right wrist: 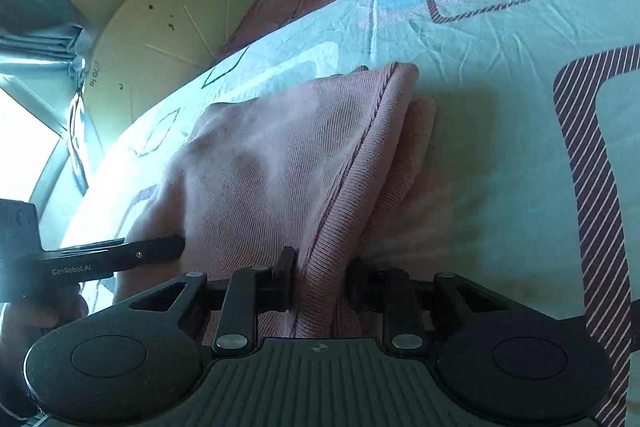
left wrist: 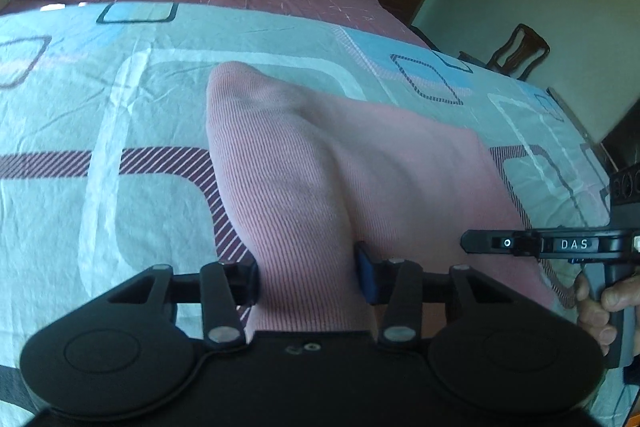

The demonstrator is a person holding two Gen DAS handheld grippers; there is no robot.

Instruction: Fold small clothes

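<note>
In the left wrist view, the left claw [left wrist: 307, 277] is clenched on a bunched edge of the pink ribbed garment [left wrist: 304, 163], which rises from between the fingers and spreads forward and to the right onto the bed sheet [left wrist: 120, 99] (pale blue-green, printed with striped dark-red and blue rounded squares). The right claw [left wrist: 464, 242] reaches in from the right edge, its tip against the garment's near right side, with the person's hand [left wrist: 600, 307] on its handle. A dark wooden chair [left wrist: 516, 53] stands beyond the bed. In the right wrist view, the right claw [right wrist: 322, 279] grips a folded, stitched hem of the pink ribbed garment [right wrist: 272, 163], whose layers lie on the bed sheet [right wrist: 500, 75]. The left claw [right wrist: 176, 245] enters from the left, touching the cloth.
</note>
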